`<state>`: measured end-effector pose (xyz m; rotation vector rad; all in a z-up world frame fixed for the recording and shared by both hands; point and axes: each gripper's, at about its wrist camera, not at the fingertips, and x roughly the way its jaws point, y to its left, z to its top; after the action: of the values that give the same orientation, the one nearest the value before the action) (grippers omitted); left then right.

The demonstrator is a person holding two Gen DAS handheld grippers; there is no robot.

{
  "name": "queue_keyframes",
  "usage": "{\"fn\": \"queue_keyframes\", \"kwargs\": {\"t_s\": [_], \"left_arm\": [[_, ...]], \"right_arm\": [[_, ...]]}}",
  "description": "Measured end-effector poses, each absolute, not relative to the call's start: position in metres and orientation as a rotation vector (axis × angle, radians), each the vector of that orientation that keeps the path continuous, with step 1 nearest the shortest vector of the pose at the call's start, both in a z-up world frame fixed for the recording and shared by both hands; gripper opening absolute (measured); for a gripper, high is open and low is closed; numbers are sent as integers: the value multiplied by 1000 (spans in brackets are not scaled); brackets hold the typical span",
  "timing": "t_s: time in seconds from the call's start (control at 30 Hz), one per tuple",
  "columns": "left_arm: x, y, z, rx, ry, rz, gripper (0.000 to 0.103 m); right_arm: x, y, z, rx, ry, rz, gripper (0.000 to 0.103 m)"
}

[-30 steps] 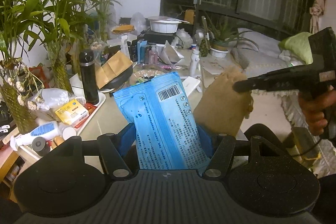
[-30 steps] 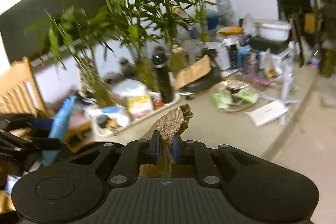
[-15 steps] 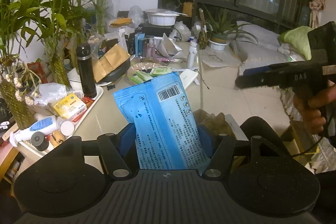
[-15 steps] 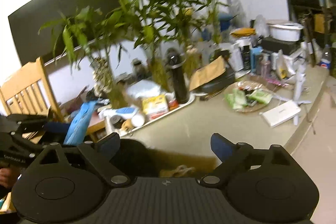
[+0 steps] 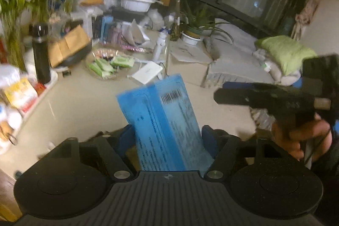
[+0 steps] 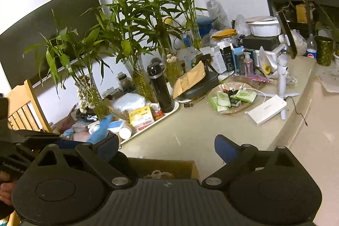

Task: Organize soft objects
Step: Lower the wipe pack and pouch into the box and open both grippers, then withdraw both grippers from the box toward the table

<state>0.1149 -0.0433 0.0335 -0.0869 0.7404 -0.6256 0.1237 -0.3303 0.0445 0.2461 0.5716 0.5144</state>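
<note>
My left gripper (image 5: 167, 137) is shut on a blue plastic pack (image 5: 163, 118) with a barcode and holds it upright above the beige counter (image 5: 84, 103). The pack's edge also shows in the right wrist view (image 6: 101, 130). My right gripper (image 6: 167, 147) is open and empty above a cardboard box (image 6: 186, 167). A burlap pouch (image 6: 157, 174) lies inside that box, mostly hidden by the gripper body. The right gripper also shows side-on in the left wrist view (image 5: 264, 96).
A glass dish of green packets (image 6: 231, 99), a white power bank (image 6: 267, 109), a black flask (image 6: 160, 86), a white tray (image 6: 148, 126) of small items and bamboo vases (image 6: 137, 77) crowd the counter's back. A wooden chair (image 6: 23, 107) stands left.
My right gripper opened and let go of the burlap pouch, which dropped into the box. My left gripper moved right and forward with the blue pack.
</note>
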Motion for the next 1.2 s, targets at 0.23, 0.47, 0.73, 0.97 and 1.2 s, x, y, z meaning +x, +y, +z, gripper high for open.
{"fn": "queue_keyframes", "kwargs": {"t_s": [0.23, 0.47, 0.73, 0.97, 1.2], "left_arm": [[117, -23, 27, -166, 741, -602, 82], [99, -2, 36, -95, 714, -451, 82], [91, 36, 32, -112, 725, -329, 82], [88, 54, 27, -119, 704, -283, 82], [100, 64, 21, -128, 708, -254, 82]], "right_arm": [[121, -328, 38, 213, 581, 516, 98], [127, -327, 28, 216, 615, 514, 101], [135, -305, 20, 163, 660, 535, 103], [146, -292, 20, 133, 676, 545, 103], [168, -286, 25, 111, 676, 535, 103]]}}
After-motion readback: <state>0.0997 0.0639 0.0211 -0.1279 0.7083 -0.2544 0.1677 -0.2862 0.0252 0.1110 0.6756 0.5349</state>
